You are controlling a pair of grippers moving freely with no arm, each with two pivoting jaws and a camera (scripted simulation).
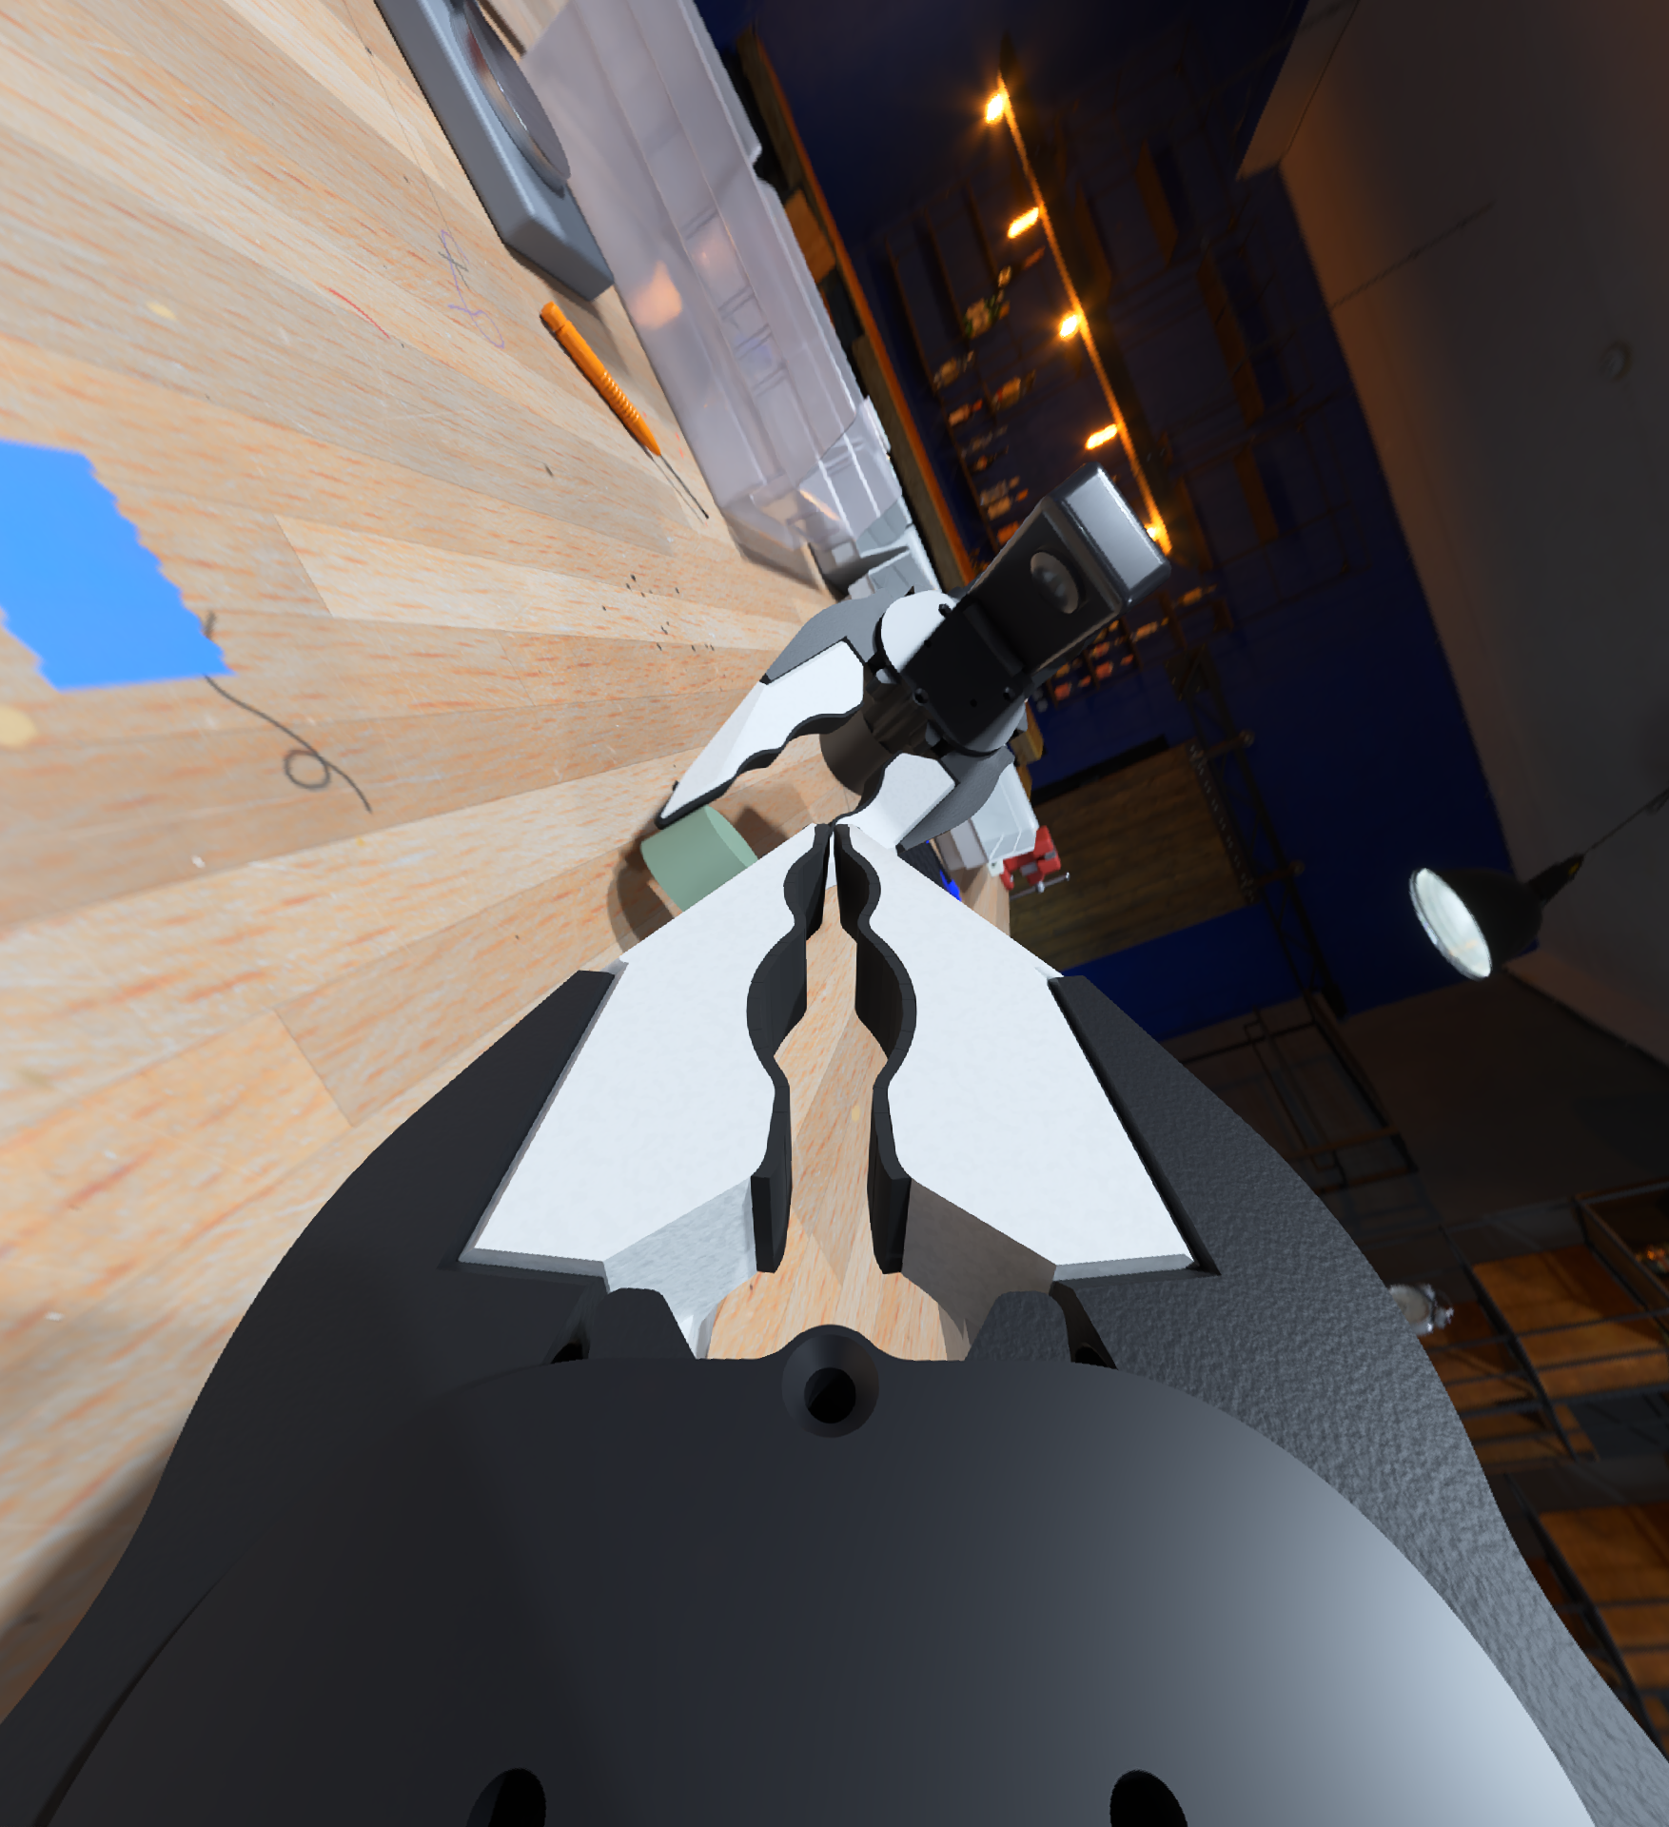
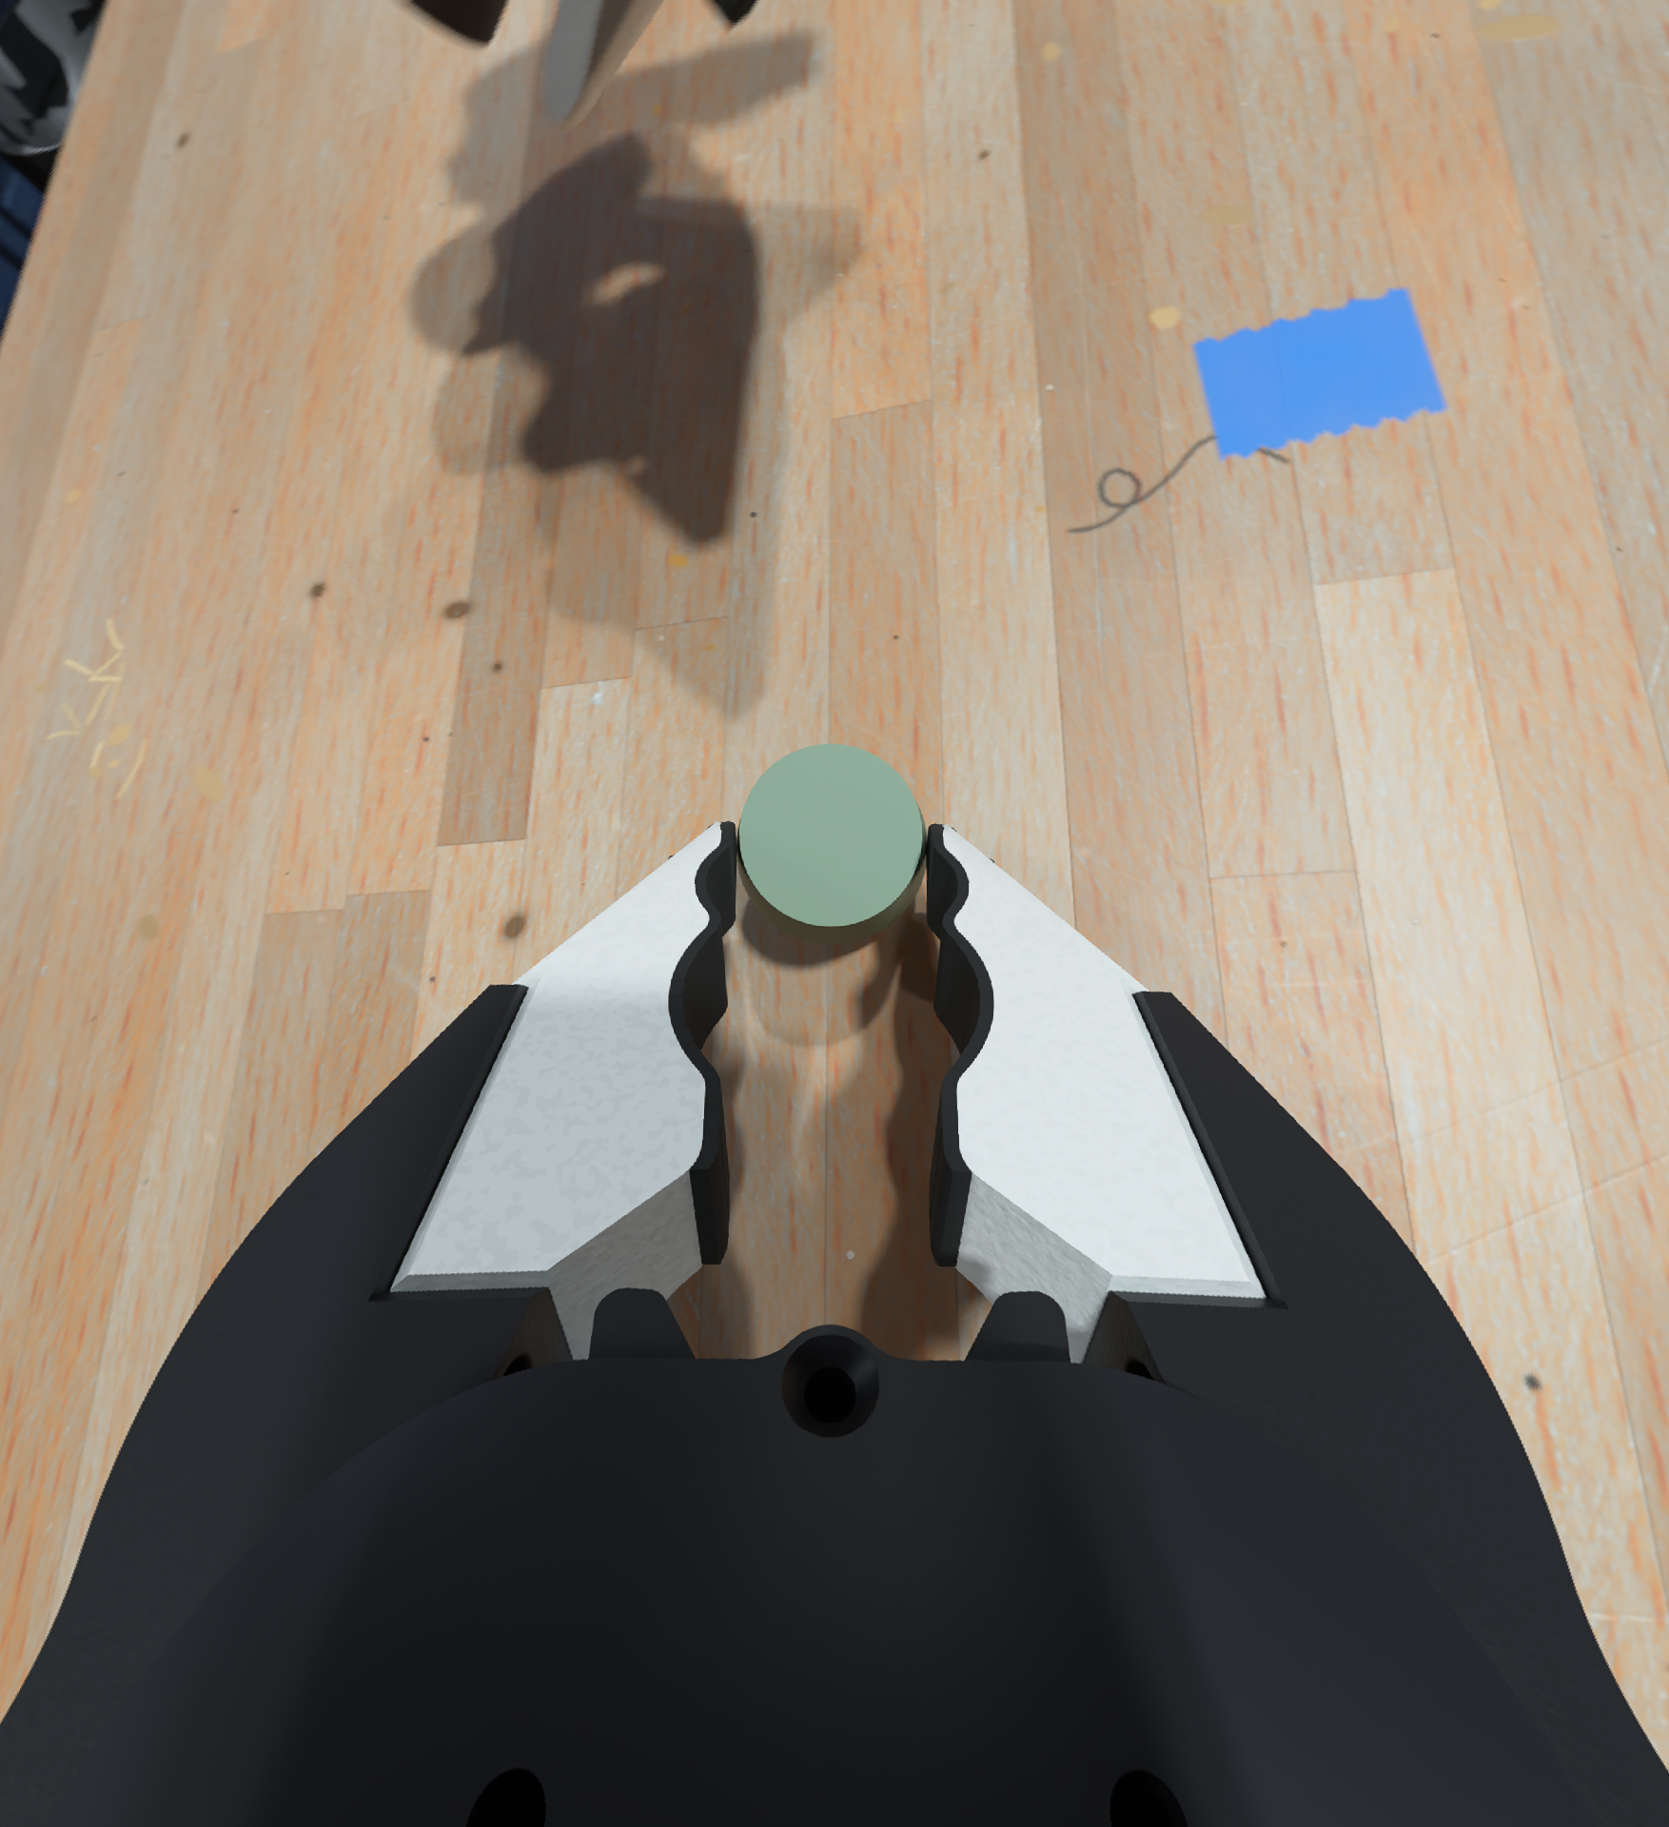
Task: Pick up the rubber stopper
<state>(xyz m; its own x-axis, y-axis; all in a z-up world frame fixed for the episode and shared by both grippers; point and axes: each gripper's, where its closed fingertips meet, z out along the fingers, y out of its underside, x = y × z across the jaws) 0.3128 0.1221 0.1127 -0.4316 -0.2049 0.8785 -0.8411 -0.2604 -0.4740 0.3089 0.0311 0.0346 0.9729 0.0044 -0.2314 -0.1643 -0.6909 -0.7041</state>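
Pale green and round, the rubber stopper (image 2: 829,838) is sitting between the fingertips of the right claw (image 2: 831,858), with both black pads (image 2: 717,880) touching its sides, so the claw is pinching the stopper at its tips. A round shadow is lying on the wooden surface (image 2: 1206,989) just below the stopper, and whether the stopper is resting on the wood or raised off it cannot be told from the right wrist view. In the left wrist view the same stopper (image 1: 697,852) is showing beside the tip of the left claw (image 1: 831,835), partly covered by a white finger of the right claw (image 1: 756,786), which is reaching down to it from above. The left claw is pressed together, its black pads meeting at the tips with nothing between them, and it is hovering near the stopper without touching it. A blue piece of tape (image 2: 1317,374) with wavy edges is lying flat on the surface, well apart from the stopper. An orange-handled pointed tool (image 1: 603,381) is lying farther along the surface, just beside a clear plastic organiser box (image 1: 712,277) and near a grey square device (image 1: 504,148).
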